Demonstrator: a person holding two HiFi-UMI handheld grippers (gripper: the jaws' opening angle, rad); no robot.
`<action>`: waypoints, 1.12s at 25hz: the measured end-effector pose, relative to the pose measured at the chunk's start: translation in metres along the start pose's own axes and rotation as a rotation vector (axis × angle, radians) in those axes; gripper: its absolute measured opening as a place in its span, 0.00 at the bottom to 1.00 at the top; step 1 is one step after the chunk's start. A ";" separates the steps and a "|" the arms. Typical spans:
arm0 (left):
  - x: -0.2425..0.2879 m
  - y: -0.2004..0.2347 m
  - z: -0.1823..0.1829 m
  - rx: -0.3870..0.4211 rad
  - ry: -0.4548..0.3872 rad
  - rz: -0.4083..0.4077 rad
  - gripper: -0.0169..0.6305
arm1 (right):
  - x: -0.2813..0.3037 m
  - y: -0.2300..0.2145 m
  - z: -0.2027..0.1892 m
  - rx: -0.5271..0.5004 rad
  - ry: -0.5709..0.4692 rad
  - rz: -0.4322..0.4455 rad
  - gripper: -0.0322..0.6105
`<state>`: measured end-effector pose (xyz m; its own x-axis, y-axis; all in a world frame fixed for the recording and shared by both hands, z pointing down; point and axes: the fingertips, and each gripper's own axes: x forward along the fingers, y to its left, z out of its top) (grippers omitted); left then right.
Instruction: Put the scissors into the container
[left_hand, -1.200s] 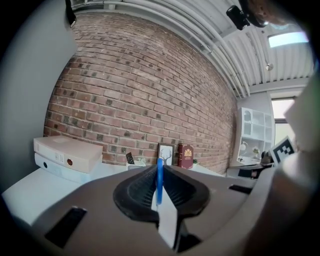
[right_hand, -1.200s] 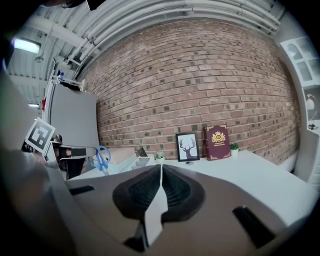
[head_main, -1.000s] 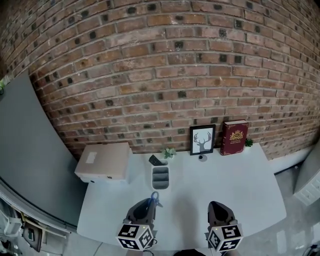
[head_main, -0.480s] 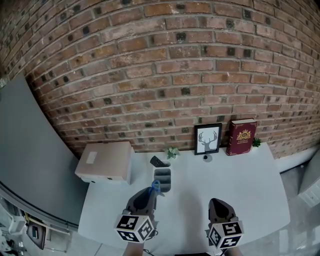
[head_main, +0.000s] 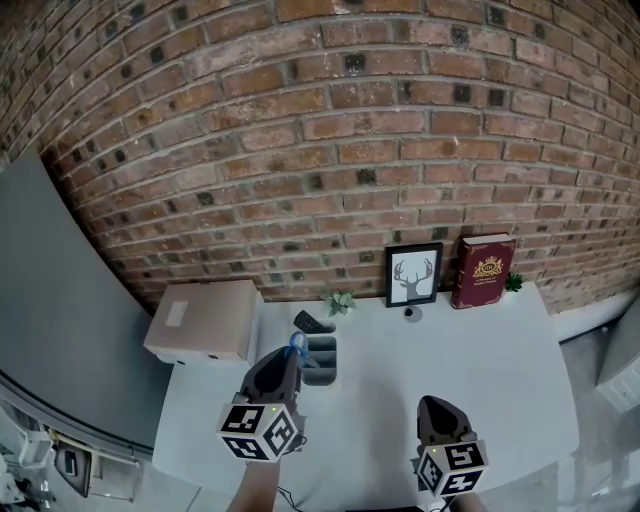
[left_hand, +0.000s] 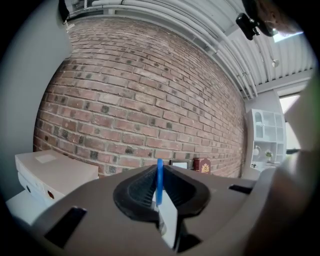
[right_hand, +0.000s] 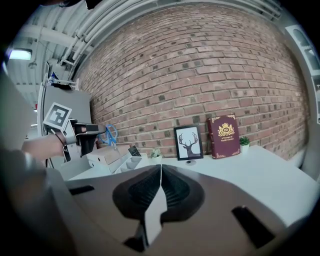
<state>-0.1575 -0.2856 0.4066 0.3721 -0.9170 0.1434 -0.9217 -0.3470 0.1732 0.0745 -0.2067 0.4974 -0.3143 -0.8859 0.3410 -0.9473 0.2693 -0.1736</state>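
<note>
- Backing the scene: brick wall (head_main: 330, 130), rough red-brown courses with pale mortar, running behind the whole far edge.
- Counter (head_main: 500, 370): smooth white top with rounded near corners, carrying everything listed below.
- Box (head_main: 200, 320): beige, flat-lidded and rectangular, at the far left, just beside the container.
- Left tongs (head_main: 283, 362): dark moulded body with ribbed pads and a marker cube at the near end. They are pinching the scissors and raised over the container's near end. Judged to be lining up a drop into a compartment.
- Right tongs (head_main: 438, 408): same build, pressed together on nothing. They are parked low at the near right, well apart from the work and probably idle.
- Book (head_main: 484, 271): dark red hardback with a gold emblem, propped upright against the wall at the far right.
- Picture frame (head_main: 414, 275): black rim around a white print of a deer head, leaning on the wall just left of the book.
- Container (head_main: 322, 360): grey desk organiser, narrow, with open-topped compartments in a row from near to far. A dark flat item sits at its far end, too small to identify.
- Scissors (head_main: 297, 343): blue plastic loop handles stick up past the left tongs' tips and the blades are hidden between the pads. Not yet in the container.
- Plant (head_main: 340, 301): small green sprig in a pale pot, by the wall beyond the container.
</note>
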 end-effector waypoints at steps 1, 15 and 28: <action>0.003 0.000 0.000 0.003 -0.001 0.001 0.08 | 0.001 -0.001 0.000 0.001 0.001 0.000 0.05; 0.043 0.017 -0.028 -0.009 0.044 0.057 0.08 | 0.003 -0.019 -0.006 0.010 0.024 -0.025 0.05; 0.061 0.010 -0.072 0.020 0.132 0.043 0.08 | 0.009 -0.025 -0.010 0.019 0.034 -0.030 0.05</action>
<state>-0.1360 -0.3311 0.4877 0.3419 -0.8978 0.2775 -0.9387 -0.3127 0.1450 0.0950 -0.2179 0.5140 -0.2876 -0.8802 0.3776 -0.9552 0.2349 -0.1799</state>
